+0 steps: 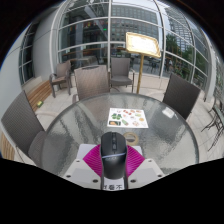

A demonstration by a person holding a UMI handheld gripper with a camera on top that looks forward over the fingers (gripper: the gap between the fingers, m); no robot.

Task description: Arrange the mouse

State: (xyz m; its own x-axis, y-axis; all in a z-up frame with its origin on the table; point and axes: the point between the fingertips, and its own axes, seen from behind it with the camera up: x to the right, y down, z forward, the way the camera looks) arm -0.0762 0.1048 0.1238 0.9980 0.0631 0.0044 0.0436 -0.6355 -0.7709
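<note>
Gripper (111, 172) fingers sit low in the view, pink pads (92, 160) on their inner faces, with a dark mouse (111, 150) between them. Both pads appear to press against the mouse's sides, so the gripper looks closed on it, at a medium width set by the mouse body. The mouse's long axis runs straight ahead, parallel to the fingers, its front pointing away from the camera.

Beneath it lies a round glass surface (75, 125). Whether the mouse rests on the glass or hangs just above cannot be told. Ahead of the mouse, farther across the glass, lies a white sheet (127, 117) printed with small coloured pictures. Dark chairs (121, 72) ring the surface, with a wooden stand (143, 47) and a glazed building front beyond.

Judging from this, the mouse is already in hand, and the coming move turns on where it goes: the open glass lies directly forward, between the fingers and the sheet.
</note>
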